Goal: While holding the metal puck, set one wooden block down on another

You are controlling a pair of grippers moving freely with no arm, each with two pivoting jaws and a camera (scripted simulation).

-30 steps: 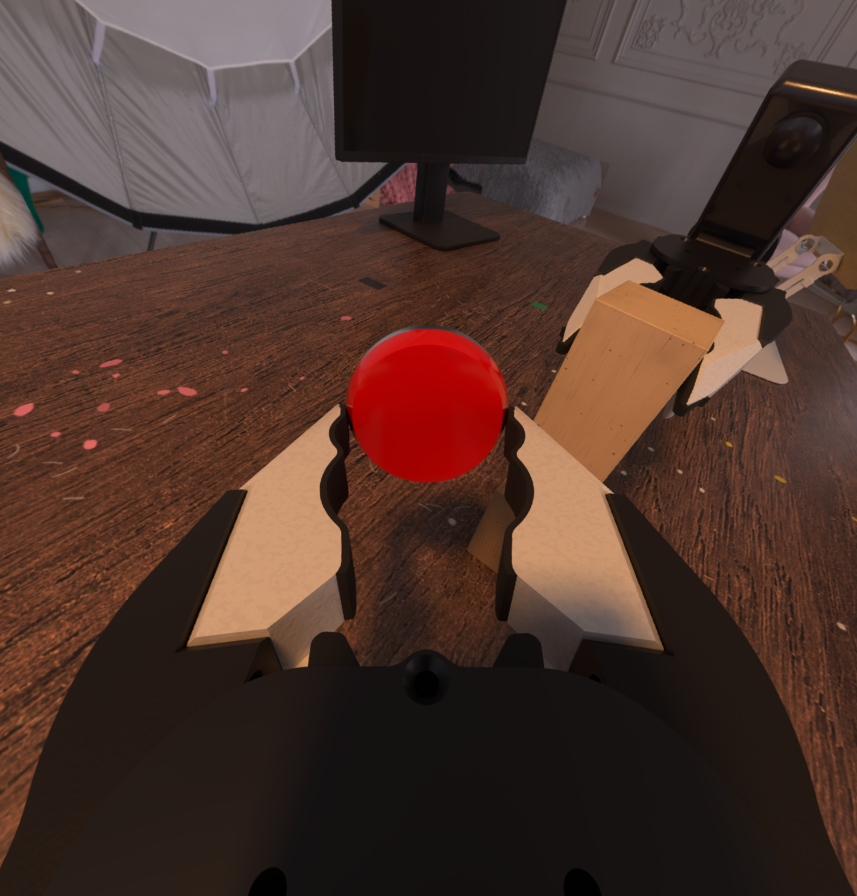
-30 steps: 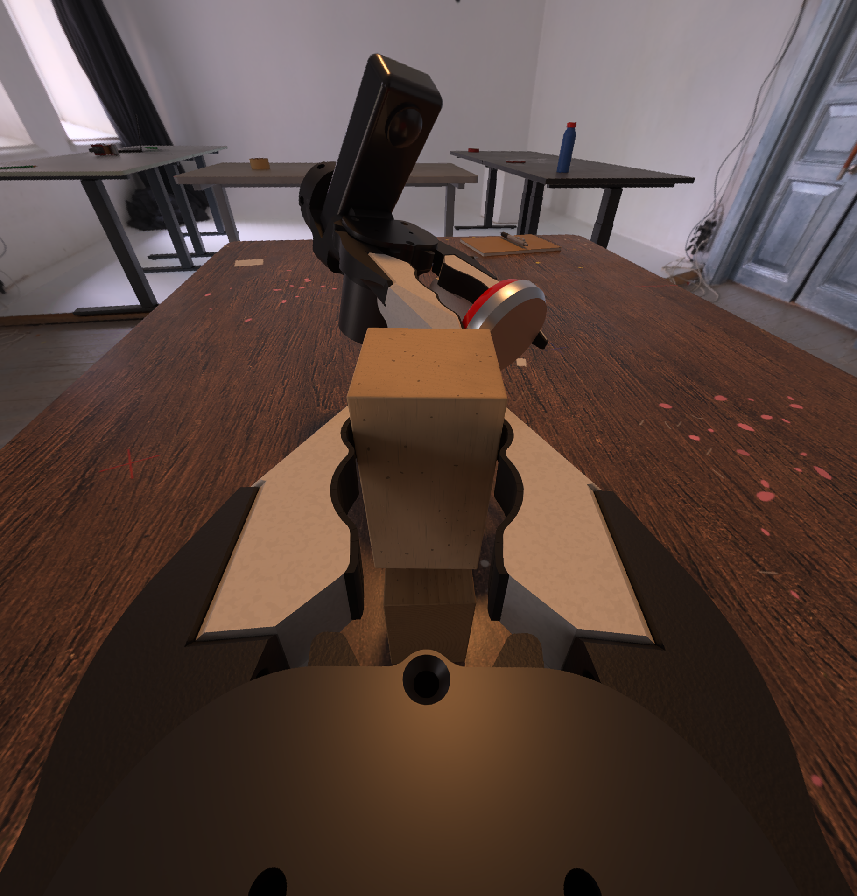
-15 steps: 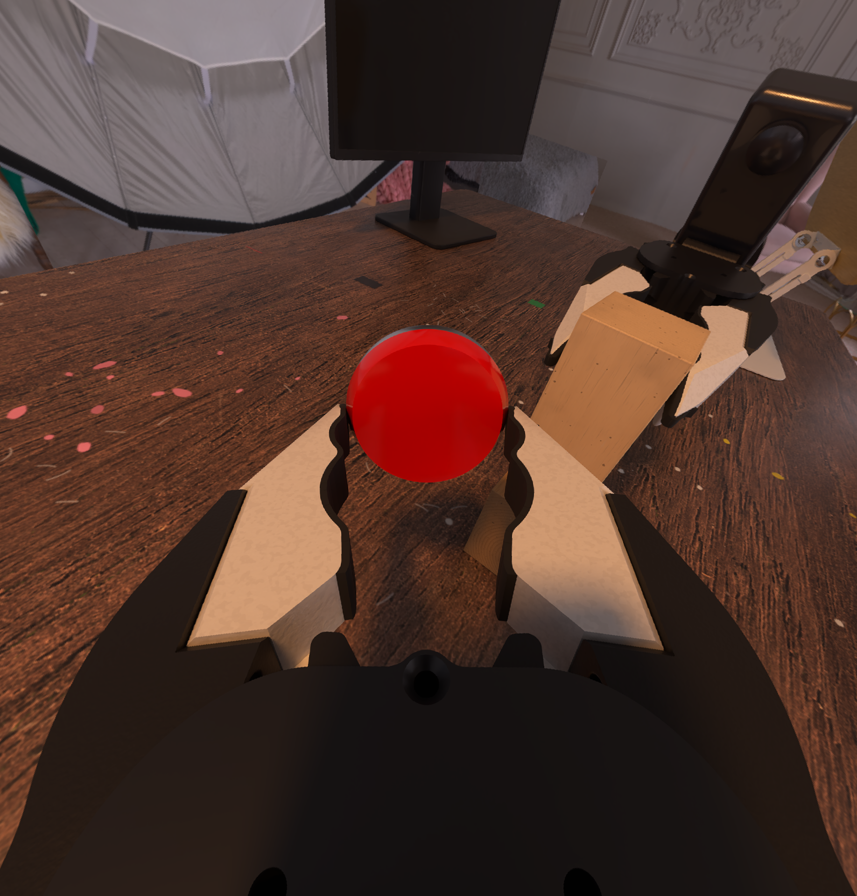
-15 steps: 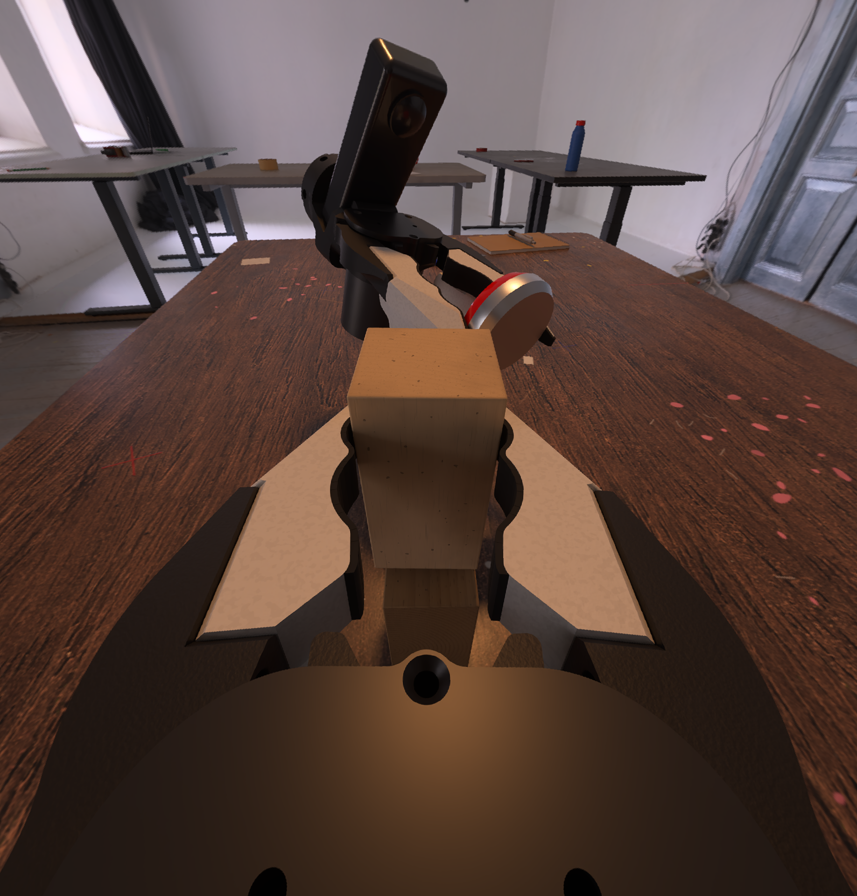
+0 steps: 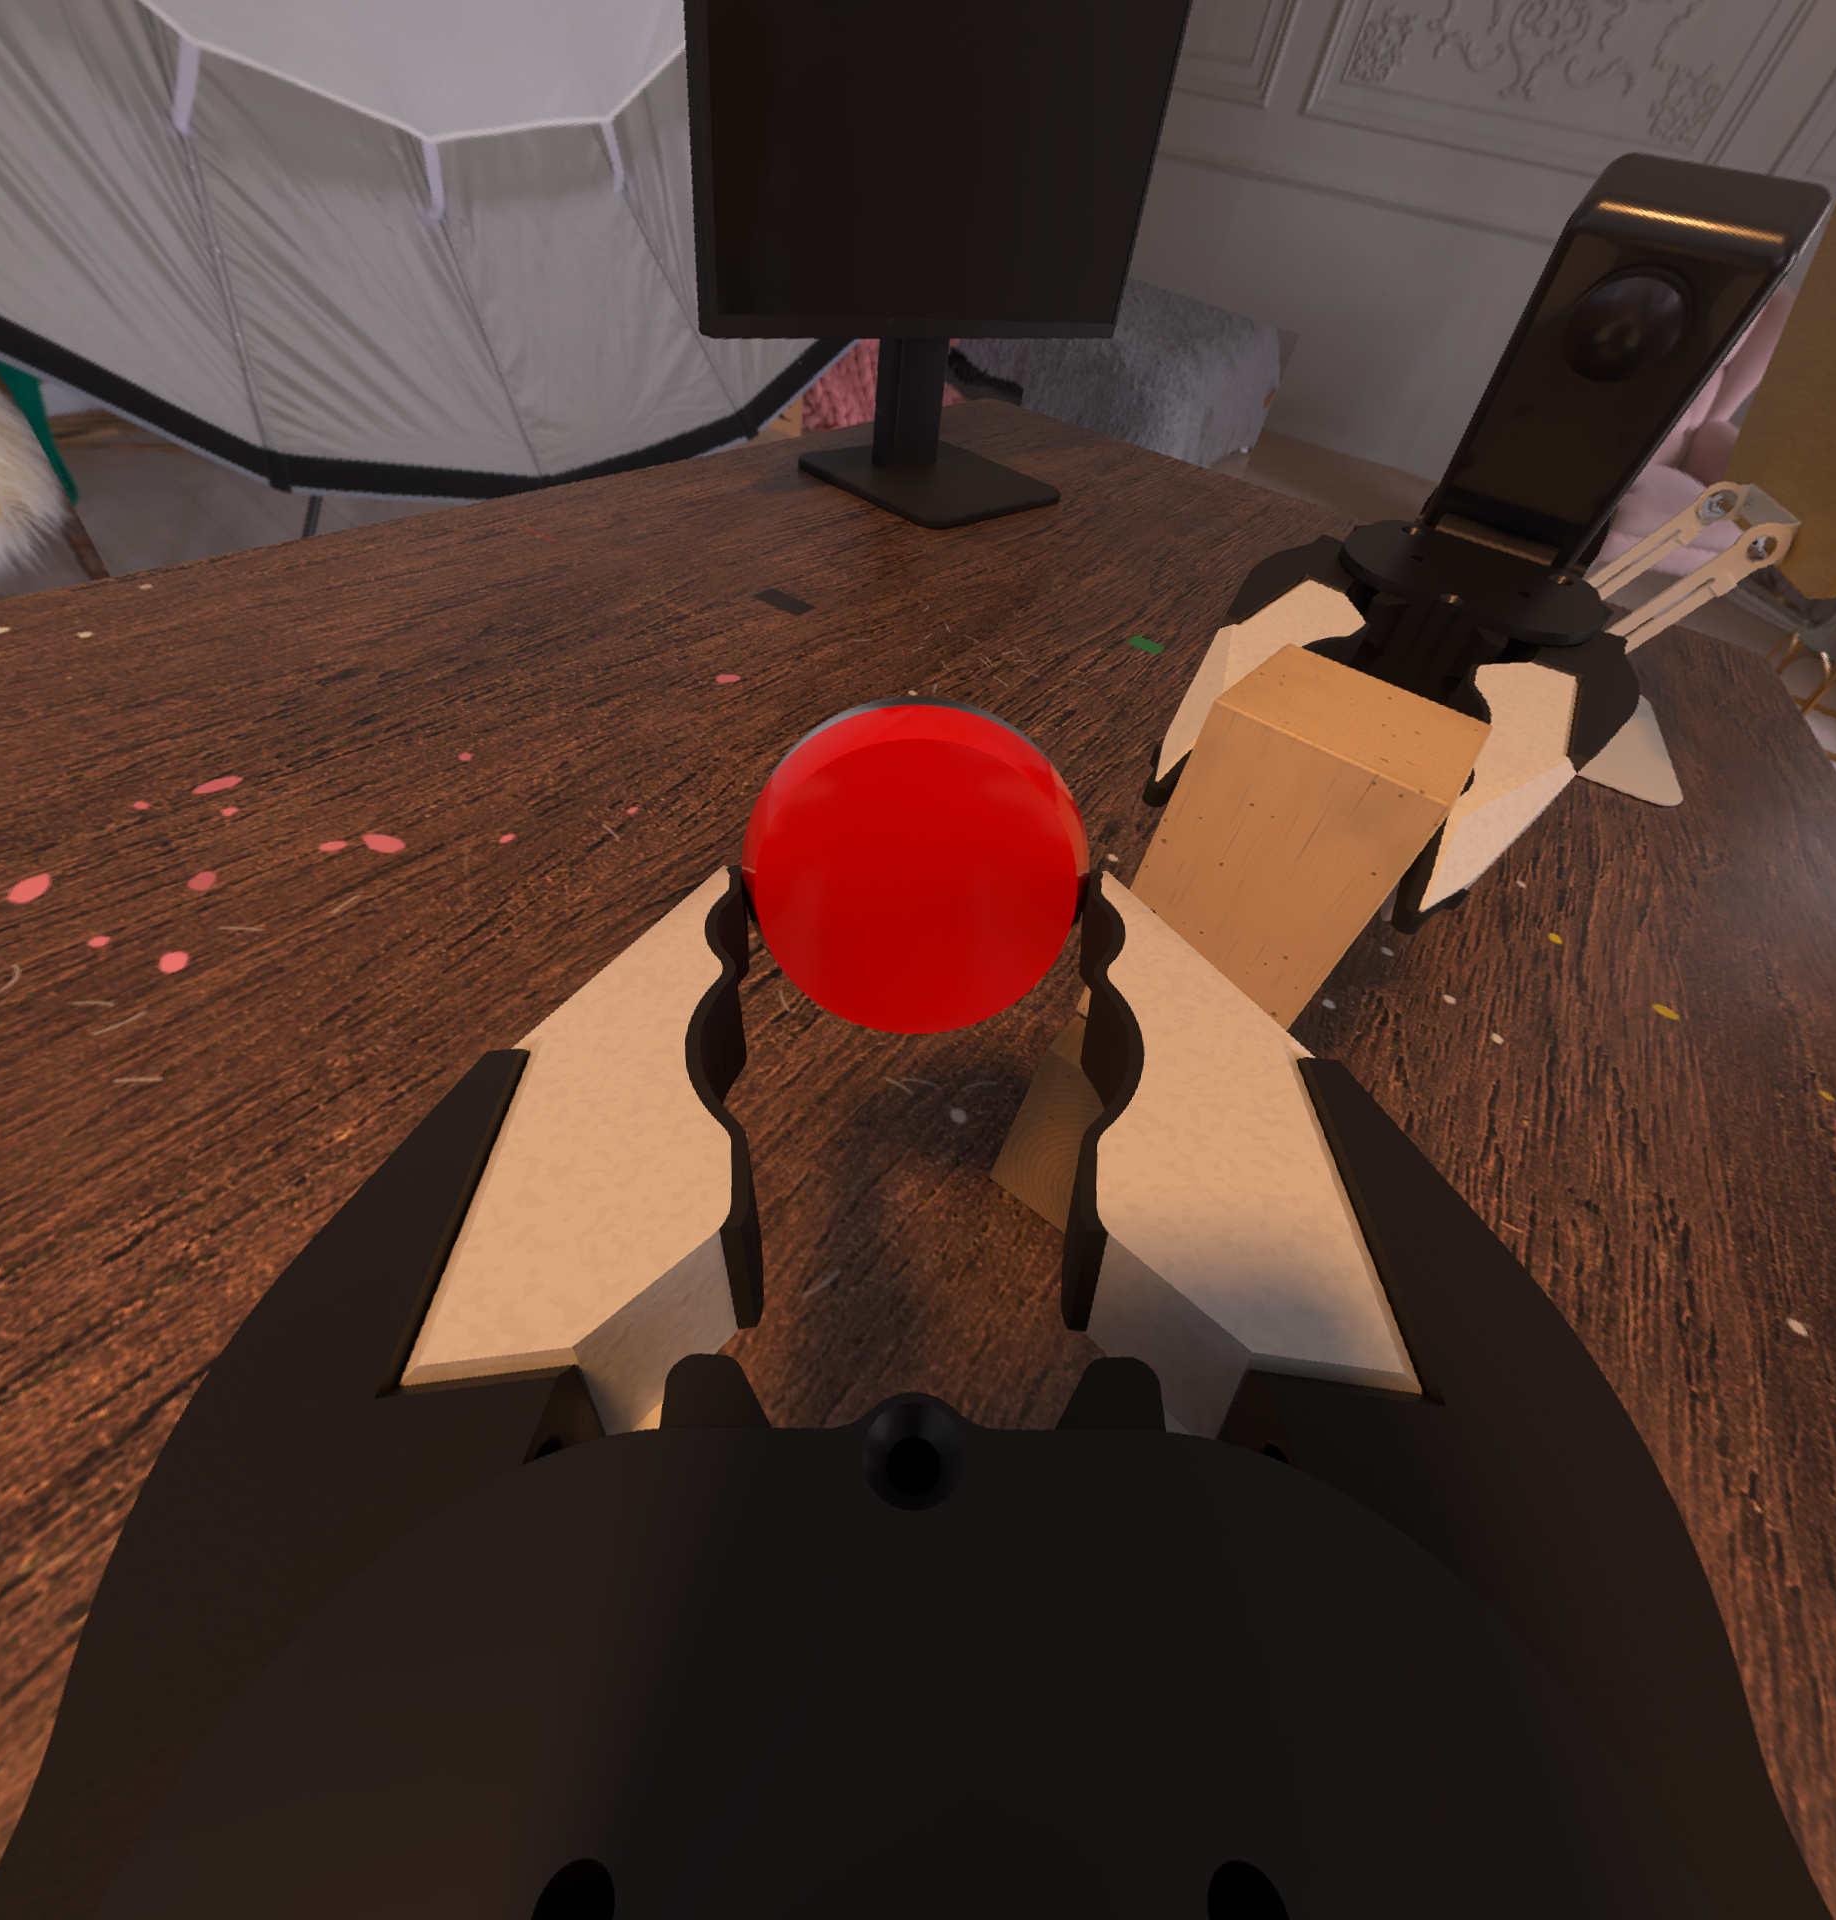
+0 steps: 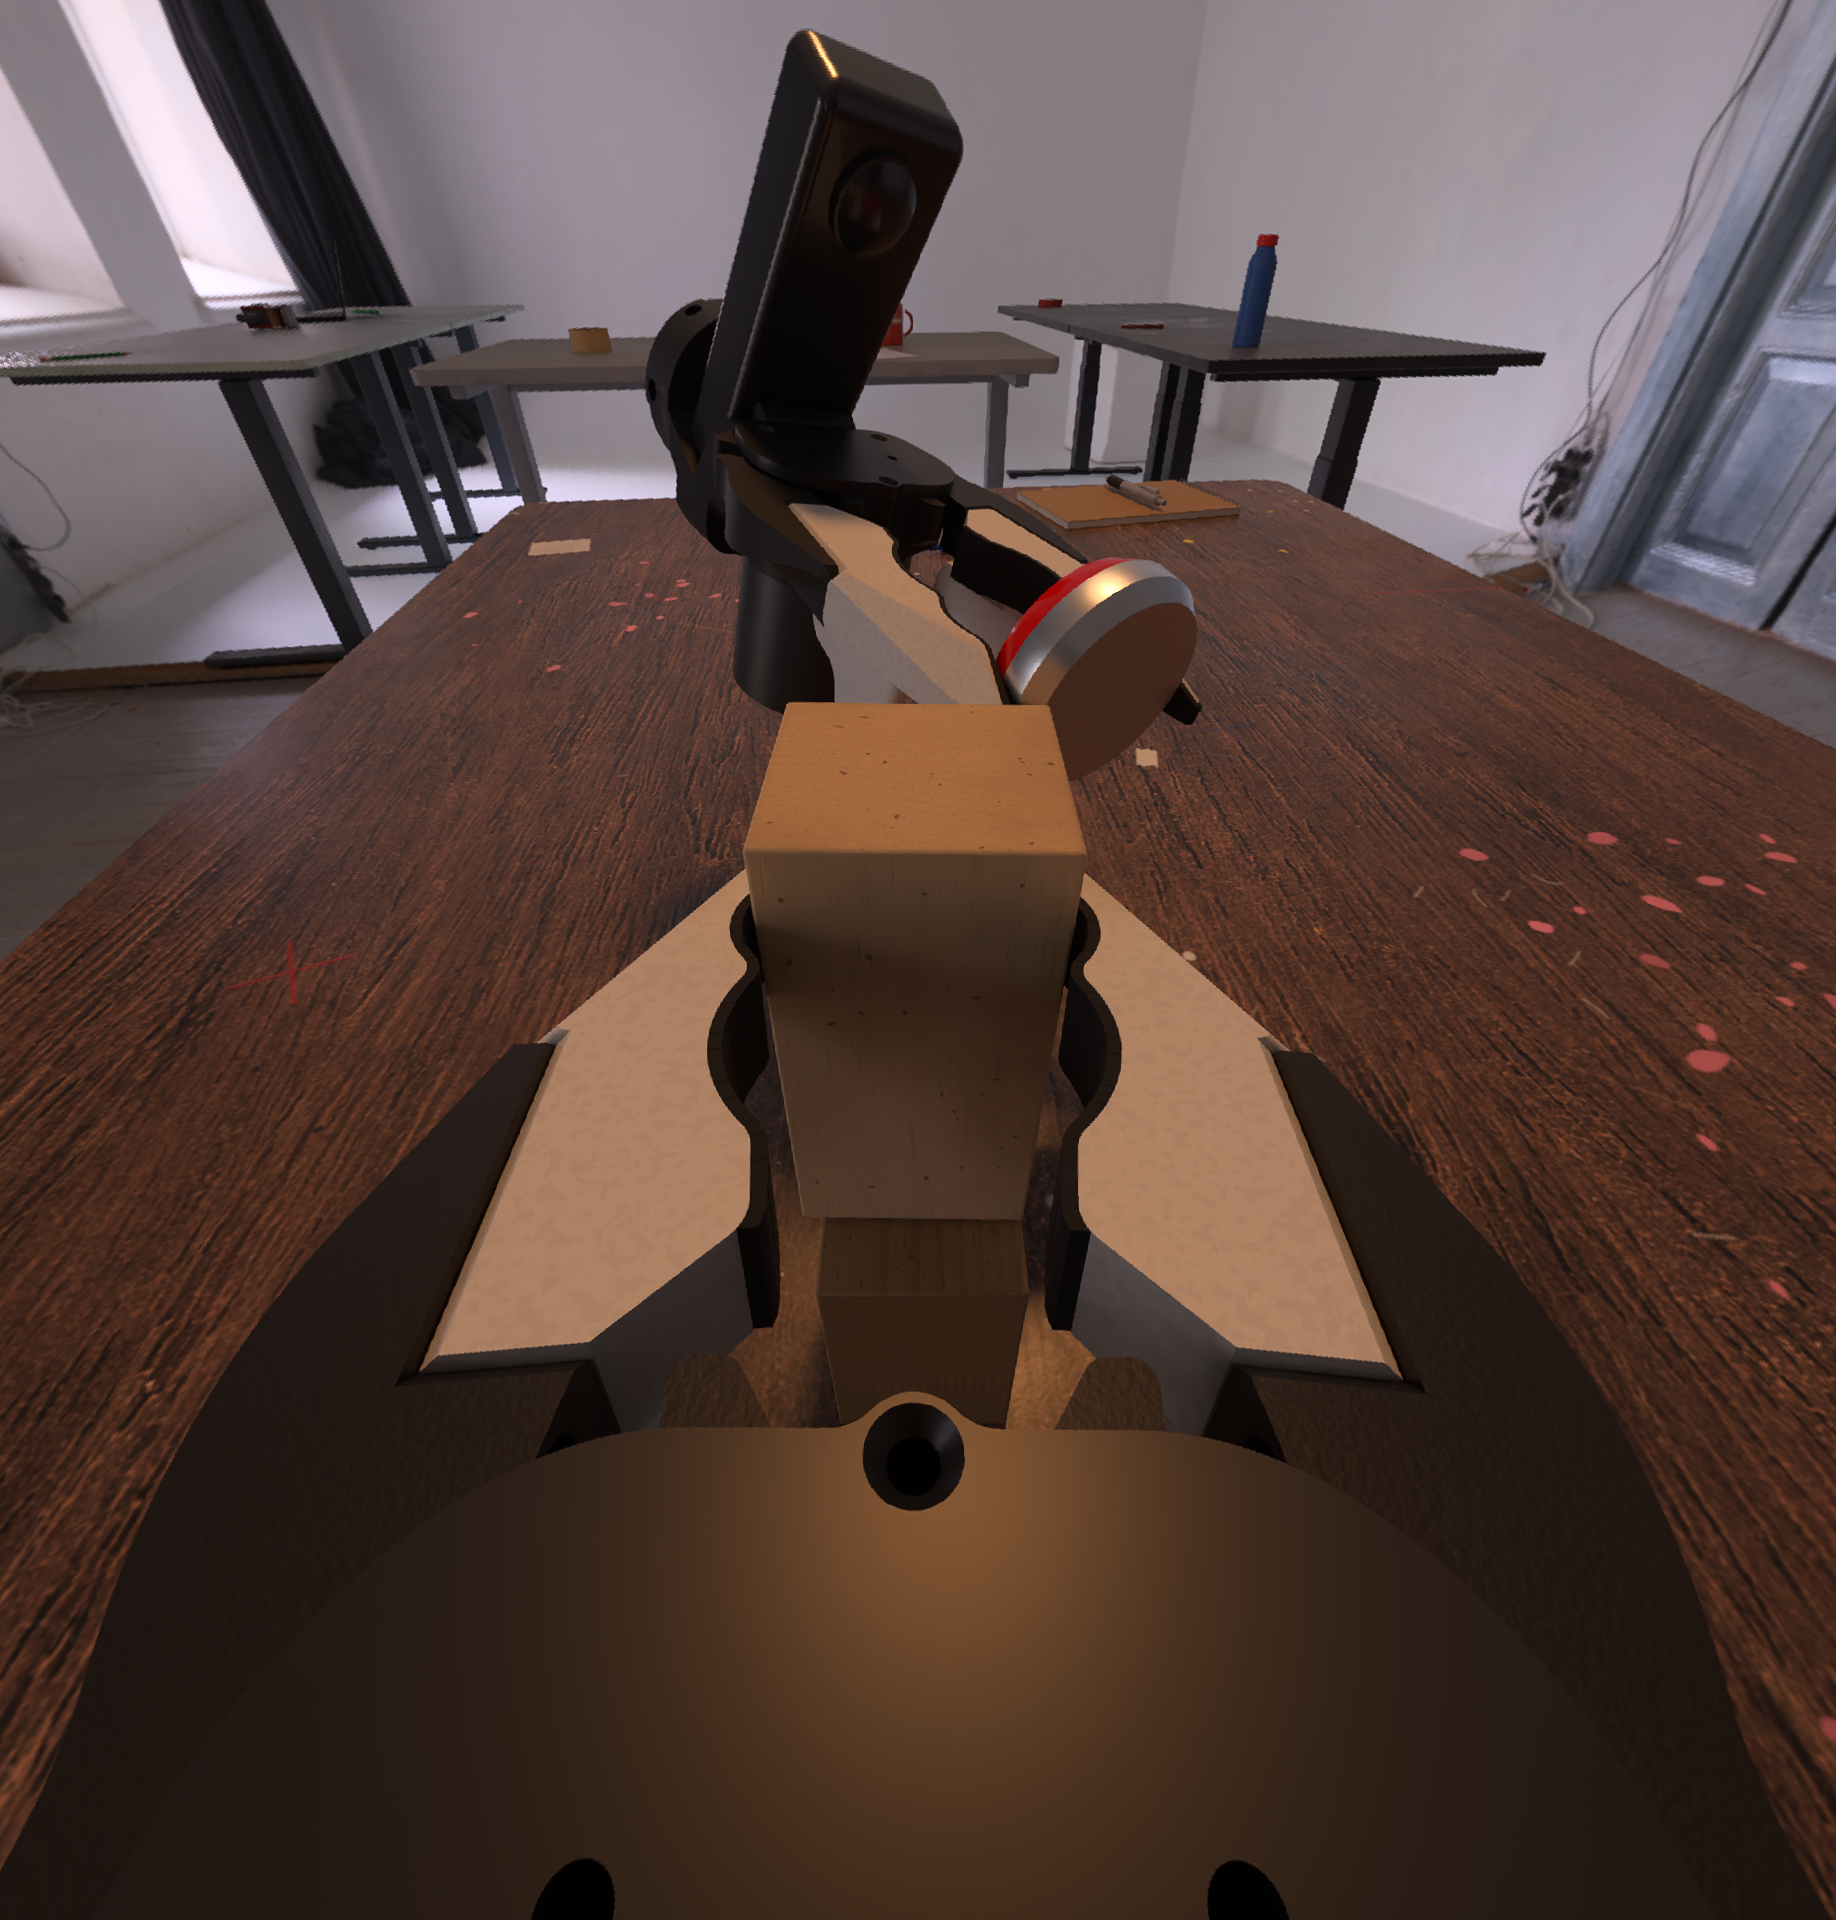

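Observation:
My left gripper (image 5: 914, 894) is shut on the metal puck (image 5: 914, 868), held off the table with its red face toward the camera. In the right wrist view the puck (image 6: 1101, 644) shows a silver rim and a red band. My right gripper (image 6: 914, 920) is shut on a light wooden block (image 6: 914, 987), held upright directly over a second wooden block (image 6: 919, 1320) on the table. I cannot tell whether the two blocks touch. In the left wrist view the held block (image 5: 1309, 821) is to the right of the puck, and the lower block (image 5: 1044, 1164) is mostly hidden behind my right finger.
The dark wooden table (image 5: 374, 1039) has pink paint specks at the left. A black monitor on a stand (image 5: 924, 457) is at its far edge. A flat board with a marker (image 6: 1127, 504) lies at the far end. Other desks stand beyond.
Both grips are unchanged. The views have drifted slightly: the right gripper with its block sits a little farther left in the left wrist view, and the left gripper a little farther right in the right wrist view.

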